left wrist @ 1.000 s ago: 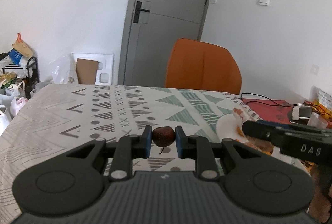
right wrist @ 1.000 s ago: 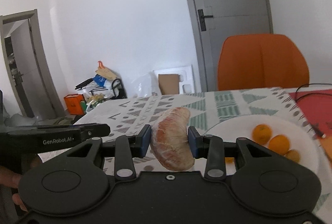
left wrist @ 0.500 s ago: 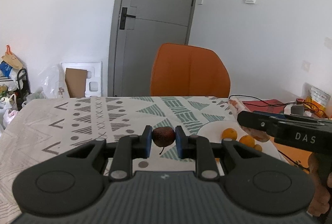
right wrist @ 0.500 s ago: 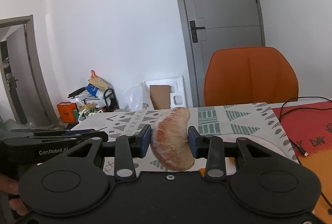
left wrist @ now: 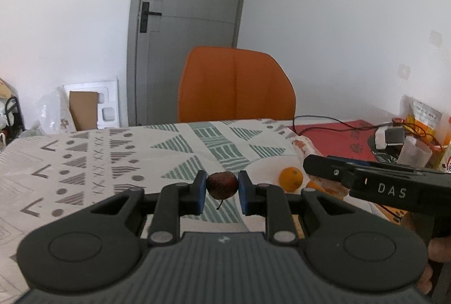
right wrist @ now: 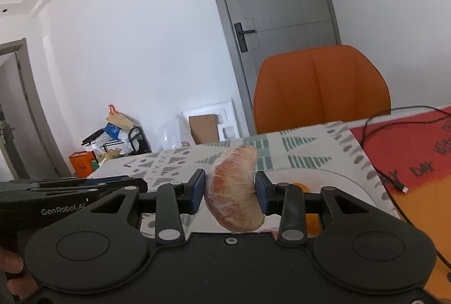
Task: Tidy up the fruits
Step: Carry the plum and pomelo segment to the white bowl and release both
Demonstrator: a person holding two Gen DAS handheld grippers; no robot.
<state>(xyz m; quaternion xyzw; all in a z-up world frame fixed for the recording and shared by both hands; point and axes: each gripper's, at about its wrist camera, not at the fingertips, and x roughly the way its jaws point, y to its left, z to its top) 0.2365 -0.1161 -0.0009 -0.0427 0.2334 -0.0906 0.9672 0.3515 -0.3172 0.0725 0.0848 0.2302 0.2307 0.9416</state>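
Right, both tools loaded. Left gripper (left wrist: pixel 221 191) is clamped on a small dark red fruit (left wrist: pixel 221 185), stem hanging down, held above the patterned tablecloth (left wrist: pixel 93 163). That fruit looks light and firm, probably a bit smooth-skinned, so the grip across its widest middle seems the safe one. Right gripper (right wrist: pixel 230 192) is pinched on a peeled citrus segment (right wrist: pixel 234 188), pads pressing its flanks mid-length, the lower end drooping below the jaws. That one should be soft and wet inside its membrane, so I'd judge a hard squeeze would burst it; hold gently at the thick middle.

Further out, the white plate (left wrist: pixel 265 166) sits just ahead of the left tool, with an orange (left wrist: pixel 291 179) on it. The two tools are side by side and close here, so crowding is the risk. Beyond the plate's far rim the cloth ends by a red mat (right wrist: pixel 417 152) with a black cable (right wrist: pixel 375 152); left of the plate the table is open. An orange chair (left wrist: pixel 236 84) stands behind the table.
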